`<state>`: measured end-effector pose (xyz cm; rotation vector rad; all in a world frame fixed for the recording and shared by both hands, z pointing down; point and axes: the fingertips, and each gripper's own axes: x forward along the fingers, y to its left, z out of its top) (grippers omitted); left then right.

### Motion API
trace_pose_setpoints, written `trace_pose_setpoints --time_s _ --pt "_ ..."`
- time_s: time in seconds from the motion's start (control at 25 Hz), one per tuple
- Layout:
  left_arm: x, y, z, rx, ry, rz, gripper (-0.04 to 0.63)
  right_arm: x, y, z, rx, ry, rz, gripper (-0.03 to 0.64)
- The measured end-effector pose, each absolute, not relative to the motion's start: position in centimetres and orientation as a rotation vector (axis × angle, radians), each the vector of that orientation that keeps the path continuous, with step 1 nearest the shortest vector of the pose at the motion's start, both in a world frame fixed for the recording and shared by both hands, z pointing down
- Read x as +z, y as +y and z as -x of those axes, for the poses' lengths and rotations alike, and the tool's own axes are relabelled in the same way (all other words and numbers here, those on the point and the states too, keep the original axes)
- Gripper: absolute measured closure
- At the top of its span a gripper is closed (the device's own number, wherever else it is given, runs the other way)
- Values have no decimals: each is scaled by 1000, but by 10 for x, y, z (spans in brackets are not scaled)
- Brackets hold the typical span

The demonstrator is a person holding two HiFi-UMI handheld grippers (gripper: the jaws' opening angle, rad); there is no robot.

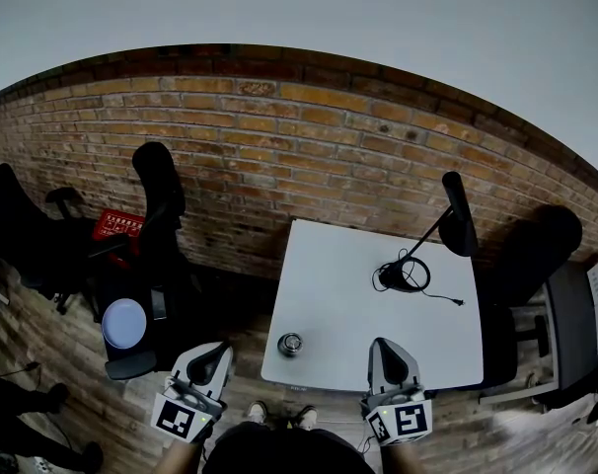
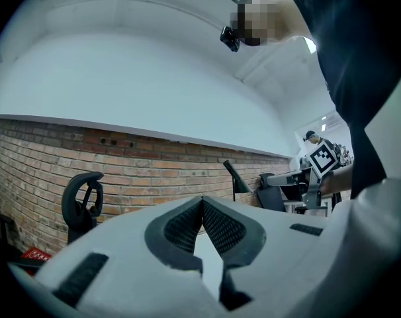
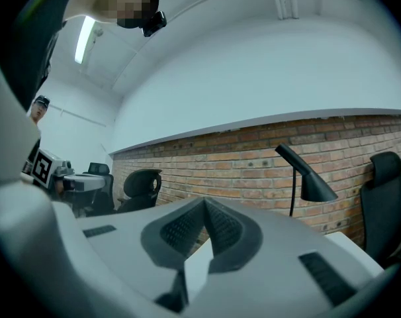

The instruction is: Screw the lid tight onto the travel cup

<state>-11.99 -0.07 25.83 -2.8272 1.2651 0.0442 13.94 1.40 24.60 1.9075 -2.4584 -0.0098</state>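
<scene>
With jaws pressed together and empty, we held the left gripper [image 1: 212,358] and right gripper [image 1: 383,352] before the bench's [image 1: 378,304] near edge, where the upright travel cup [image 1: 290,344] stood between them, seemingly nearer the left.

The left gripper [image 1: 220,352] and right gripper [image 1: 382,348] share pale grey moulded shells with dark hollows, each carrying a cube [image 1: 178,418] of black-and-white square markers. Their pads [image 2: 184,229] are dark and cross-hatched, with slotted recesses beside them. The person wears a dark top [image 1: 279,454] and light shoes [image 1: 256,414].
</scene>
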Motion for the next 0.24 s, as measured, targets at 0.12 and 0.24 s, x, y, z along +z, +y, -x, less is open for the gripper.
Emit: trace_pose_setpoints --time_s 0.12,0.24 --pt "259 1 121 46 1268 2830 572 248 17 -139 -5 -2455 -1906 604" --pt "260 2 121 52 1267 2834 572 249 20 -138 3 -2452 -1911 604"
